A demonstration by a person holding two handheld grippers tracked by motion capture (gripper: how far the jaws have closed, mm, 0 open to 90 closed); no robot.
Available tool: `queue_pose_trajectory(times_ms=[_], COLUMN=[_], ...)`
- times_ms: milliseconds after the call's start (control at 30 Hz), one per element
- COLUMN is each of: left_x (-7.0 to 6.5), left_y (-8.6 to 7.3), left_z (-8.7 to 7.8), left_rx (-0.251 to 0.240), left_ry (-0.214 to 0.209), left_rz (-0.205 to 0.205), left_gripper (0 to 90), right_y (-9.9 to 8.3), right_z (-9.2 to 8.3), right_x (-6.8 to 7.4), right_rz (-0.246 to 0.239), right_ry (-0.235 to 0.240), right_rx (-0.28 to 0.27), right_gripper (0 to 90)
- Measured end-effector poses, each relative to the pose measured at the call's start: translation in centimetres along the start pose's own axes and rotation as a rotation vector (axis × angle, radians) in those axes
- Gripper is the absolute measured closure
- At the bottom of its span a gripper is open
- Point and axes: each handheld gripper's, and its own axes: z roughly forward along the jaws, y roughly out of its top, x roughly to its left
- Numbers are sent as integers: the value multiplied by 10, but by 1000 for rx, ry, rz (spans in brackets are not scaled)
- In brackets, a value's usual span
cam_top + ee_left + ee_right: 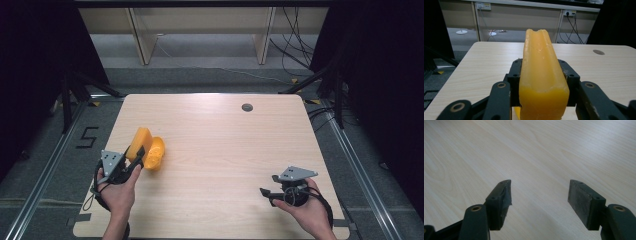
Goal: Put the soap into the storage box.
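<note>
At the left of the high view my left hand-held gripper pinches the orange block above the bench; its slick, soft sides could slip. My right hand-held gripper sits spread, empty.

We are in a lab set up for recording. Black curtains close off both sides of a light wooden worktop that stands on grey carpet. Metal rails run along the floor, a taped number five marks it, cables trail behind, and wall sockets sit on the far wall.
</note>
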Motion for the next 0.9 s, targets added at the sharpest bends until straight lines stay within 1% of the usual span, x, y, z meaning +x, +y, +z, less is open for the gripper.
queue_pose_trajectory(times_ms=[33,67,100,133,233,300,367,433,567,600,667,733,767,800,833,900], left_x=[-1,-1,-2,-3,-5,-4,-4,-5,-7,-8,-9,-10,-10,-10,-11,-10], left_y=[0,0,0,0,-1,-2,-2,-3,-5,-6,-8,-10,-11,-13,-14,-17], left_z=[2,3,5,6,11,14,16,17,21,22,24,26,26,27,27,28], left_rx=[-2,-4,-5,-6,-15,-23,-23,-29,-29,-34,-30,-27,-22,-19,-21,-11], left_ry=[3,8,9,12,26,38,50,59,73,74,77,84,86,85,84,85], left_rz=[-2,-2,-7,-7,-17,-23,-26,-30,-27,-32,-33,-26,-29,-30,-38,-35], left_gripper=[606,606,606,606,606,606,606,606,606,606,606,606,606,606,606,606], right_y=[0,0,0,-1,0,-1,-1,-1,-1,-1,-1,-1,-1,-1,-1,-1], right_z=[0,-1,0,0,0,0,0,1,0,1,0,1,1,1,1,1], right_x=[2,2,0,0,1,1,0,0,1,1,1,0,1,1,1,1], right_rz=[21,23,8,12,10,14,11,7,19,10,15,4,16,13,12,12], right_ry=[-6,-1,-1,-1,1,0,1,1,6,4,3,0,5,4,7,5], right_rx=[9,14,9,2,10,2,15,15,26,20,21,17,23,15,19,21], right_gripper=[359,358,357,357,356,355,355,354,353,353,352,351,351,351,351,350])
